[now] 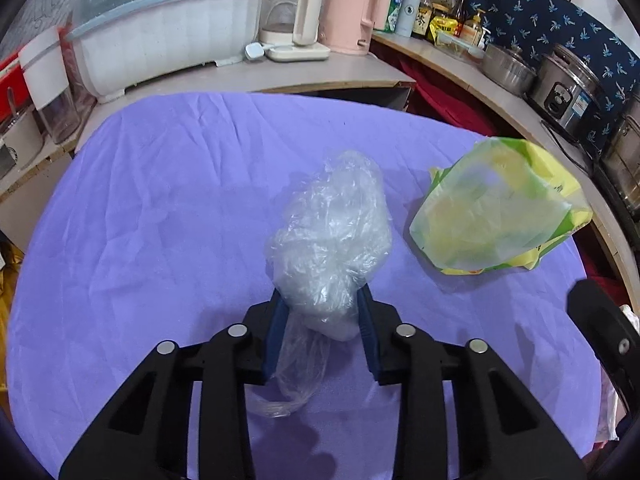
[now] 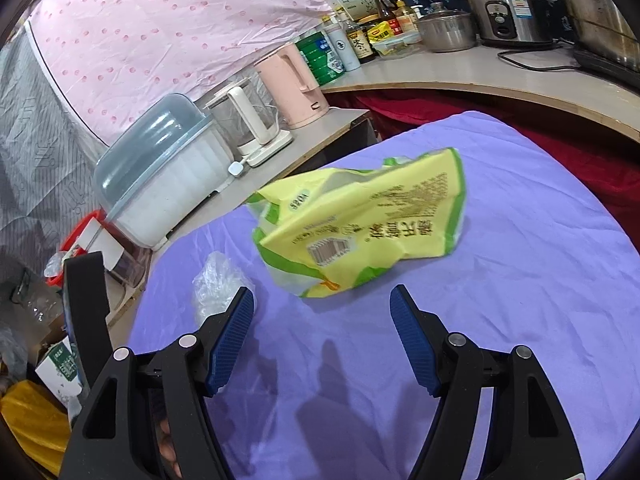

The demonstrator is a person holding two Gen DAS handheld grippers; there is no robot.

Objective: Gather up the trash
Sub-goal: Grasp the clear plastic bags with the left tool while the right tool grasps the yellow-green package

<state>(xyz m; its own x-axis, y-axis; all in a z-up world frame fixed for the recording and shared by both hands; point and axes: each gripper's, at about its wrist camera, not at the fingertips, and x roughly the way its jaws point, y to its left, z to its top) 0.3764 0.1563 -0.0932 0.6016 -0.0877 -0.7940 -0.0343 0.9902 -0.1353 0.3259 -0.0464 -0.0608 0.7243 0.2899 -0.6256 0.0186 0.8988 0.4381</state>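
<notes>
Seen from the left wrist camera, the left gripper (image 1: 322, 300) points down at a table draped in a purple cloth (image 1: 160, 208) and pinches a crumpled clear plastic bag (image 1: 332, 232) between its blue pads (image 1: 277, 332) — the jaws are narrowed onto the lower part of the bundle, whose loose tail trails back between the black fingers. To the right of that clear bag, apart from it on the same cloth, lies an empty yellow and green snack bag (image 1: 496, 208) with a clear window, puffed up and slightly blurred. Behind the clear bag, past the cloth's far edge, a counter holds a white dish box with a blue-tinted lid (image 1: 160, 32), a glass kettle (image 1: 288, 16) and a pink kettle (image 1: 352, 12). From the right wrist camera, the right gripper (image 2: 322, 300) hovers over the purple cloth with its jaws spread wide and nothing between them. The yellow and green snack bag (image 2: 360, 232) lies just beyond its fingertips, printed side up. To the left of the snack bag, the clear plastic bag (image 2: 216, 284) shows partly behind the gripper's left pad. Further left of the snack bag, a black part of the left gripper (image 2: 86, 312) stands at the cloth's edge.
</notes>
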